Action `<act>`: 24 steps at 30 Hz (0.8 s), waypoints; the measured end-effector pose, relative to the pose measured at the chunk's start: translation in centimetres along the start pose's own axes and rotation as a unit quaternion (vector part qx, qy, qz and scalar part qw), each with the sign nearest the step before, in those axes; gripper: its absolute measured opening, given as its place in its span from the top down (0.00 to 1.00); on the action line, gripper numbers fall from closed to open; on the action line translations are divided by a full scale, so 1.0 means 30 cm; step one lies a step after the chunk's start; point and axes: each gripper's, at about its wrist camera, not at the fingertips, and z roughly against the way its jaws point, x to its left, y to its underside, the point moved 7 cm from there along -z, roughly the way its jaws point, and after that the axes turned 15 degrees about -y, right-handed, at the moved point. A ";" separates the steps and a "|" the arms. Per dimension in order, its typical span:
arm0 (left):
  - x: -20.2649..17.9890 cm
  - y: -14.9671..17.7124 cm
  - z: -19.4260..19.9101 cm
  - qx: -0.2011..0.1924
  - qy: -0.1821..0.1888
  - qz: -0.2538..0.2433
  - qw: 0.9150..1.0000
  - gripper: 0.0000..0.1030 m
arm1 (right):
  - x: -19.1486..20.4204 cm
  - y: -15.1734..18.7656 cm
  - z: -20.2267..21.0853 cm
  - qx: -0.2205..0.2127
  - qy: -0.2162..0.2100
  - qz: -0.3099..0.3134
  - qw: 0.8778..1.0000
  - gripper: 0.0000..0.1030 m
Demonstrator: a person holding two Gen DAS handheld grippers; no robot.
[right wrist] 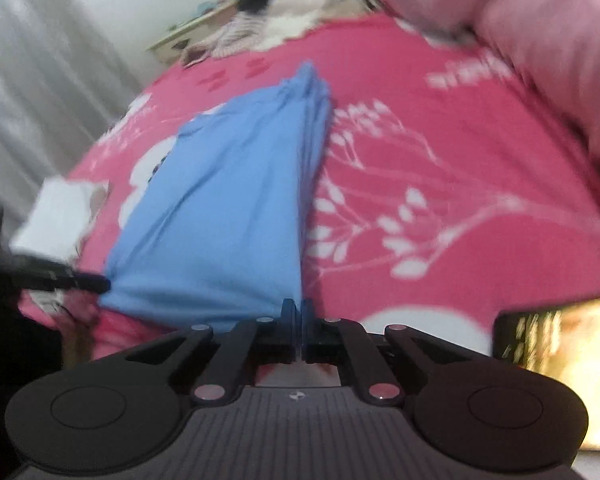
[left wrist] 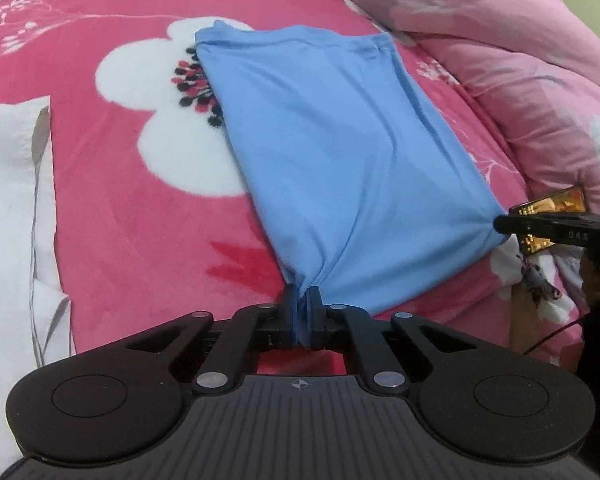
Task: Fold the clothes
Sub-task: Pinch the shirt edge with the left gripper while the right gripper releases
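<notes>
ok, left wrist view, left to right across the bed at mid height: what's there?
white folded cloth → white flower print on the pink blanket → blue garment → right gripper pinching its corner

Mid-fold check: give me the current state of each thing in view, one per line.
Blue shirt: folded into a long strip, lying on the blanket, near corners pinched.
Left gripper: shut on the shirt's near-left corner.
Right gripper: shut on the shirt's other near corner.
Pink floral blanket: spread flat under the shirt.
White cloth: lying flat at the blanket's left edge.
Pink quilt: bunched up beside the shirt.
</notes>
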 end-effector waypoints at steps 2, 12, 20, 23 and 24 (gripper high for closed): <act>0.005 0.005 0.006 -0.007 -0.014 -0.016 1.000 0.99 | 0.007 -0.002 0.002 0.004 0.022 0.028 0.999 0.98; 0.081 0.014 0.037 -0.001 -0.032 0.012 0.999 0.98 | -0.008 -0.016 0.058 -0.001 0.050 0.025 0.998 0.93; 0.070 -0.173 0.032 -0.037 -0.019 0.030 0.999 0.56 | -0.018 -0.190 0.023 0.000 0.035 0.052 0.998 0.75; 0.032 -0.213 -0.043 -0.026 -0.039 0.032 0.998 0.52 | -0.027 -0.250 -0.079 0.016 0.012 0.039 0.999 0.70; 0.023 -0.216 -0.058 -0.026 -0.050 0.032 0.998 0.53 | -0.032 -0.260 -0.107 0.021 0.007 0.033 0.999 0.70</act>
